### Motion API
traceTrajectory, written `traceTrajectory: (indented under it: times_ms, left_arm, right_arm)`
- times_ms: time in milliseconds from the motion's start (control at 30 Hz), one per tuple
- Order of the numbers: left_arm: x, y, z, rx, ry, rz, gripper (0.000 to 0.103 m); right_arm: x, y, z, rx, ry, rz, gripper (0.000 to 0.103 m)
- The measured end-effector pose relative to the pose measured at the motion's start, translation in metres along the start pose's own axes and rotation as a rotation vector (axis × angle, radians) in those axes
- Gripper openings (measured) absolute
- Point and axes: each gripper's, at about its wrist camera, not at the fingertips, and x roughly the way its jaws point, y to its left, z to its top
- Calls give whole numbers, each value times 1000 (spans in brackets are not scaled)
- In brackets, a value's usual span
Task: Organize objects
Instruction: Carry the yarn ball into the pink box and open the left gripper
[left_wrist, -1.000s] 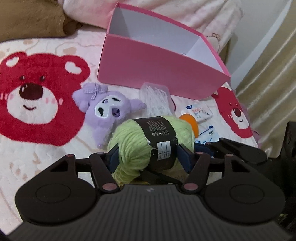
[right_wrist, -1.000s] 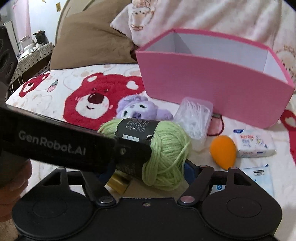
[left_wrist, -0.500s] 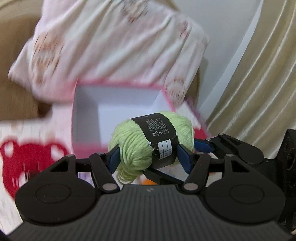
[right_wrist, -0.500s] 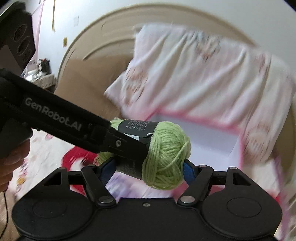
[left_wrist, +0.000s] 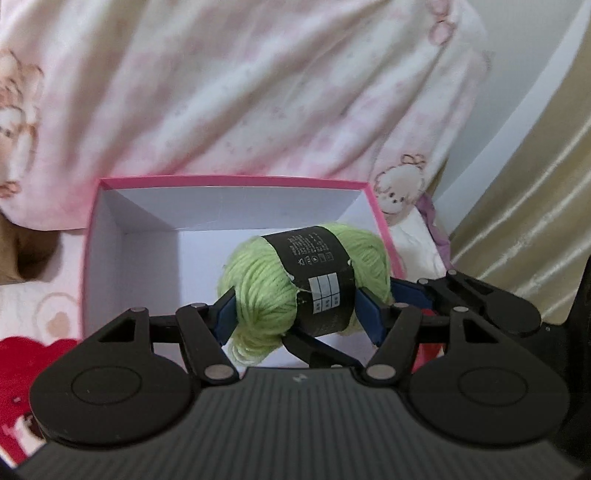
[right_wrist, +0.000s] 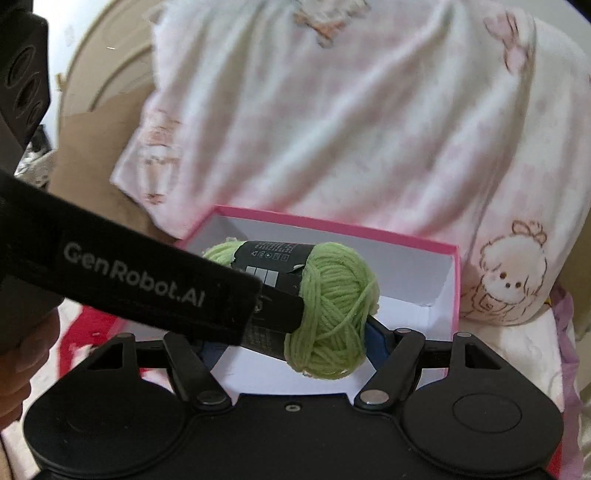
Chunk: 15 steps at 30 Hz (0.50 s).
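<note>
While both tools carry it, the light-green yarn skein w/ a black paper band (left_wrist: 306, 284) hangs in the air over the open pink cardboard box w/ white inside (left_wrist: 110, 236), not yet resting on its floor. Left gripper (left_wrist: 299, 314) has its blue pads pressed on the skein across the band, jaws abt half spread. Right gripper (right_wrist: 291, 347) pinches the same skein from the other side; its right blue pad (right_wrist: 376, 343) sits against the round wool end, the left pad is mostly hidden behind the left tool's black finger, jaws fairly wide.

Key relation: skein's long axis runs roughly left-right across both views, about parallel to the box's far wall, and the box opening lies directly below and a bit ahead of the pads. Neither hand is clearly nearer; both sit right at the skein. Judgement: next move is a straight drop, then both let go. Risk: skein end near the right-hand pink rim (left_wrist: 384, 236) could catch it.

Behind the box, a pink-and-white printed pillow (left_wrist: 258, 92).
</note>
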Motion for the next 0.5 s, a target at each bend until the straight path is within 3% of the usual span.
traceTrajectory:
  times_ms: [167,400,500]
  left_arm:
    - [45,9,3,-65,30,37,64]
    - [75,28,1,-136,22,20,64]
    - [84,30,-1,-135,45,65,64]
  right_arm:
    - [41,-11,0,-9,69,-37,77]
    - [82,-12,3,-49,127,-100,77]
    - [97,-11,5,-80,150,-130,78]
